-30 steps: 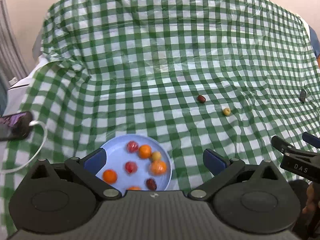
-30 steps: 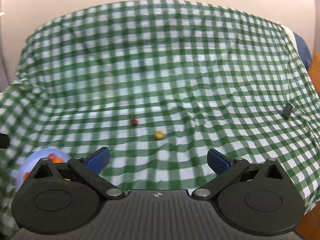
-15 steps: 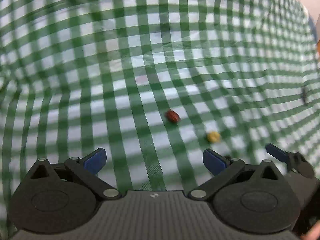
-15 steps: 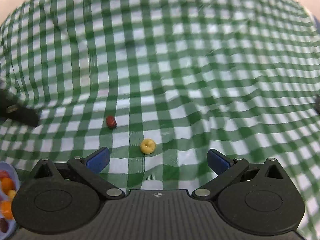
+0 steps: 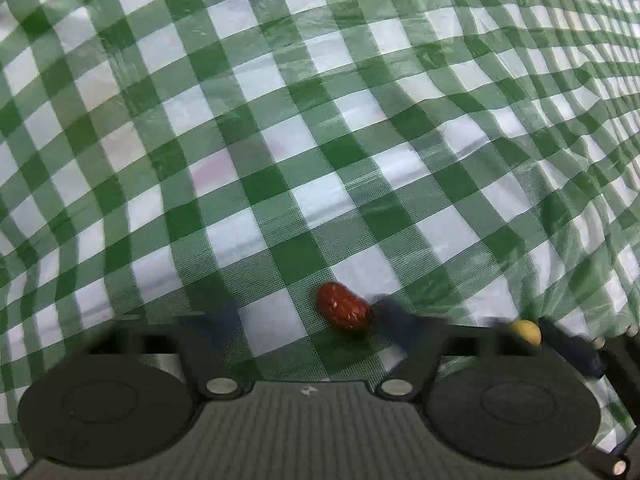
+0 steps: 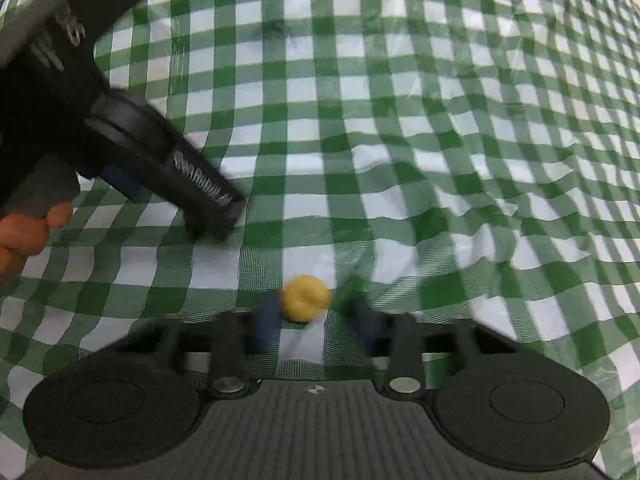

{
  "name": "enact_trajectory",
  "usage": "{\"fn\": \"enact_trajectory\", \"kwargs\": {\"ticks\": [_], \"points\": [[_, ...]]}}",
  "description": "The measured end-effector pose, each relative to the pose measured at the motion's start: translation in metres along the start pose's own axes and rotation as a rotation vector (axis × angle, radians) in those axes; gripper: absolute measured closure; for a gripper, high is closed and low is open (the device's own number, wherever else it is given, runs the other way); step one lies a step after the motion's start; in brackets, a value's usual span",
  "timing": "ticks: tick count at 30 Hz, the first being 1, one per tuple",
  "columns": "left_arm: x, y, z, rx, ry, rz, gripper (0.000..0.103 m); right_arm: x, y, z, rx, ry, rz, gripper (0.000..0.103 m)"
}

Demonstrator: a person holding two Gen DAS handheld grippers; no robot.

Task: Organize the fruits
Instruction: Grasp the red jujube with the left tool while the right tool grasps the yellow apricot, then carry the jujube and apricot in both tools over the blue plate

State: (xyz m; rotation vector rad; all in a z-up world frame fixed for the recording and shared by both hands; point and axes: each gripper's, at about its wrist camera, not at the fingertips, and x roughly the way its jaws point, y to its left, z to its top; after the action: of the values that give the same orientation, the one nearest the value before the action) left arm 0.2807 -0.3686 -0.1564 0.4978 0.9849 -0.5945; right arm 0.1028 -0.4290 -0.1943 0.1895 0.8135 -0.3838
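Landmark: the red date [image 5: 343, 311], lying on the green-checked cloth [image 5: 320, 120] over the bench.

Left hand-held gripper [image 5: 304, 322]: low over the cloth, jaws apart and blurred. The date sat between the fingers, off-centre, close against the right finger [image 5: 394, 316]; whether that finger touched it could not be told. A clear gap remained on the left-finger side. Nothing gripped yet. The date's long axis ran obliquely, upper-left to lower-right in the left wrist view, so roughly slantwise to the closing line. Judgement: closing from here would push the date leftward or turn it before both pads bear; a small shift of the gripper to its right would centre it.

Right of the date, well clear of it, lay the yellow fruit [image 6: 306, 297]. In the left wrist view it showed at [image 5: 527, 332], just beside a dark-blue fingertip of the other tool. Right hand-held gripper [image 6: 312, 318]: jaws partly closed, bracketing the fruit; left finger [image 6: 266, 320] looked to be touching it, right finger blurred, slight gap. Not yet held, by my reading. The fruit was round, no preferred axis.

Each gripper was nearest its own fruit. Open cloth lay all round beyond the date; wrinkles only, no bench edge in view. The two tools stood close, so side clearance between them was the tight spot.
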Motion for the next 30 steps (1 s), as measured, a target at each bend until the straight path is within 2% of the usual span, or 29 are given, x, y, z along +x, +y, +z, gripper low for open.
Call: {"fn": "enact_trajectory", "kwargs": {"ticks": [1, 2, 6, 9, 12, 16, 19, 24, 30], "points": [[-0.003, 0.002, 0.0, -0.024, -0.002, -0.039, 0.078, -0.003, -0.003, 0.0, 0.009, -0.005, 0.007, 0.076], [-0.008, 0.003, 0.0, -0.028, -0.001, -0.046, 0.081, -0.006, -0.005, 0.0, 0.015, -0.009, 0.003, 0.076], [-0.039, 0.001, -0.008, 0.031, -0.095, -0.016, 0.081, -0.026, -0.009, 0.005, 0.024, -0.015, 0.001, 0.076], [-0.066, 0.005, -0.015, 0.02, -0.153, -0.049, 0.081, -0.045, -0.012, 0.012, 0.026, -0.024, 0.019, 0.076], [-0.091, 0.011, -0.027, -0.01, -0.165, -0.058, 0.081, -0.058, -0.021, 0.017, 0.079, -0.022, 0.042, 0.076], [-0.123, 0.011, -0.046, -0.027, -0.171, -0.022, 0.081, -0.082, -0.024, 0.023, 0.071, -0.035, -0.003, 0.076], [-0.159, 0.016, -0.069, -0.039, -0.186, -0.008, 0.081, -0.124, -0.015, 0.024, 0.019, -0.074, 0.011, 0.076], [-0.225, 0.026, -0.118, -0.065, -0.209, -0.043, 0.081, -0.197, 0.011, 0.009, -0.052, -0.124, 0.039, 0.076], [-0.292, 0.044, -0.187, -0.14, -0.203, -0.024, 0.081, -0.26, 0.047, -0.017, -0.054, -0.111, 0.132, 0.076]]}}
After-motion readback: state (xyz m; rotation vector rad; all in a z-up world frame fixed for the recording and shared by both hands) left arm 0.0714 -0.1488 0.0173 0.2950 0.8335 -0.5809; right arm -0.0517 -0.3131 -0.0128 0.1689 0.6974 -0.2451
